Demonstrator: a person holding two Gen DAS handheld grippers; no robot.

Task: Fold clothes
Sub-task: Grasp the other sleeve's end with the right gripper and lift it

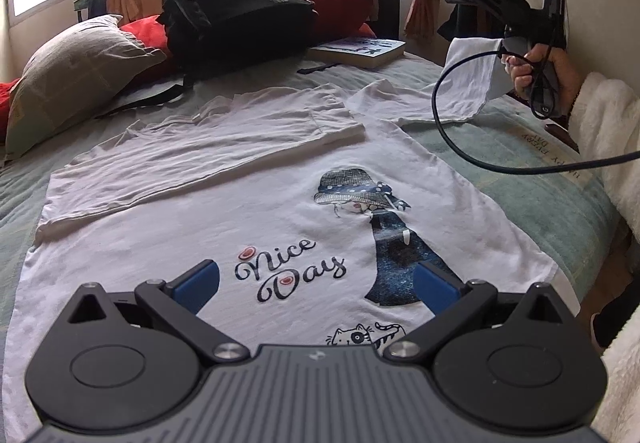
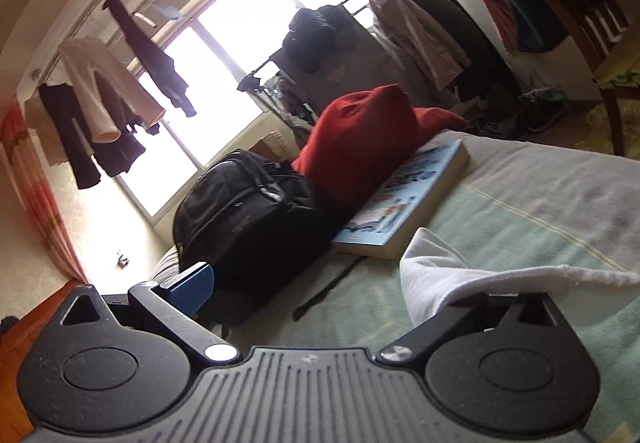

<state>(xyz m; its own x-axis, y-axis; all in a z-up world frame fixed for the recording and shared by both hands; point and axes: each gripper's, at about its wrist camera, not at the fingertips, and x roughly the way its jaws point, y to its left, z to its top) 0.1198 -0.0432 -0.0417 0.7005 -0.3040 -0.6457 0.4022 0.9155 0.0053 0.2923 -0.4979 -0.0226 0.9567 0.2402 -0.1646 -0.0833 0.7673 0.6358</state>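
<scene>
A white T-shirt (image 1: 224, 211) with a "Nice Day" print lies flat on the bed, its left side and sleeve folded inward. My left gripper (image 1: 316, 287) hovers open over the shirt's near hem, nothing between its blue pads. At the far right a hand holds my right gripper (image 1: 505, 50), and the shirt's right sleeve (image 1: 468, 79) is lifted off the bed up to it. In the right wrist view the right gripper (image 2: 320, 283) has its jaws spread wide; the white sleeve (image 2: 448, 275) drapes over and hides the right finger, while the left blue pad (image 2: 192, 285) is bare.
A black backpack (image 1: 236, 11), red cushions (image 1: 336, 3), a grey pillow (image 1: 76, 67) and a thick book (image 1: 360, 49) crowd the far end of the green bedspread (image 1: 532, 179). A black cable (image 1: 452, 139) loops over the shirt's right shoulder. A person's white fleece sleeve (image 1: 608, 131) is at the right.
</scene>
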